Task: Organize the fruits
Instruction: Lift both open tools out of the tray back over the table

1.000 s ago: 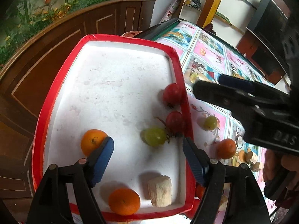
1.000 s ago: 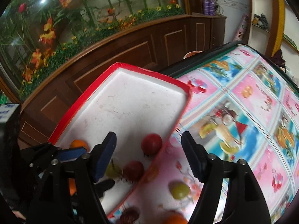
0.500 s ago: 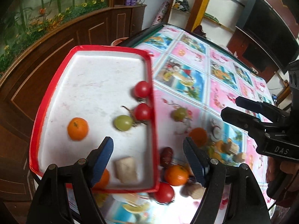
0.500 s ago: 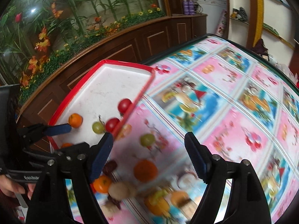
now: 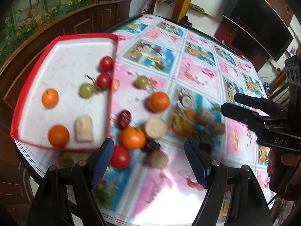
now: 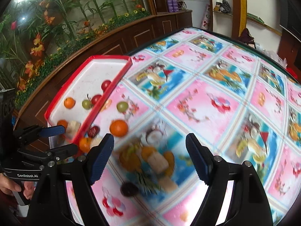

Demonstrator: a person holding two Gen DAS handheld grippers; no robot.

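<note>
Beside the red tray (image 5: 17, 113), loose fruits such as an orange (image 5: 159, 101) lie on the surface while both tools, left (image 5: 148, 156) and right (image 6: 149, 151), hover released and empty, apparently between picks; next calls for closing on one fruit.

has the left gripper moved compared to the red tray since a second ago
Yes. In the left wrist view the left gripper has drawn back and off to the right of the red tray; its fingertips now frame loose fruit on the tablecloth.

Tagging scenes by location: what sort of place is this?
Likely a home living or dining room: a table under a fruit-print cloth, wooden cabinets along a flower mural, wall shelves and what looks like a dark TV.
</note>
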